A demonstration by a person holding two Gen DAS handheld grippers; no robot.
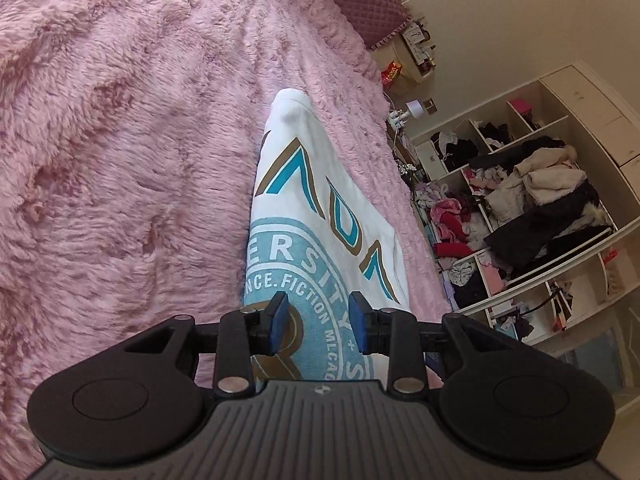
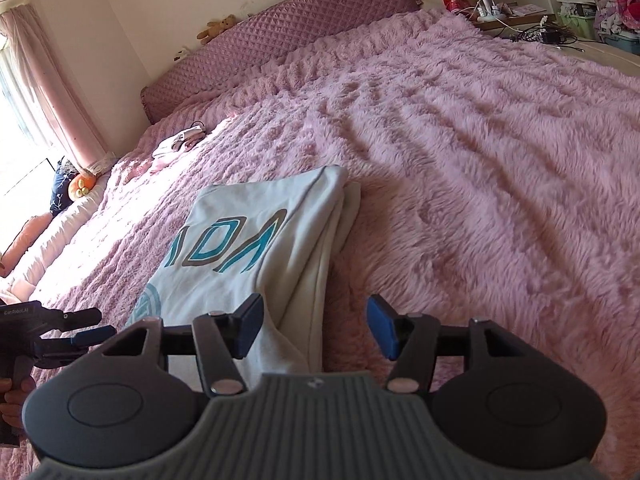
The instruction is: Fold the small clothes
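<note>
Seeing, shirt: white cotton shirt (image 2: 256, 240), folded oblong, teal print.
Blanket: shaggy pink blanket (image 2: 480, 160).
Left hand-held gripper (image 1: 318, 322): I see it parted, empty.
Right hand-held gripper (image 2: 316, 328): gaping, empty.

Shaggy plush blanket (image 2: 480, 152), smooth cotton shirt (image 2: 248, 216)

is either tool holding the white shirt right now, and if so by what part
Nothing is held. The left tool and the right tool both hover open over the folded white printed T-shirt on the fluffy pink blanket, pads clear of the cloth.
</note>
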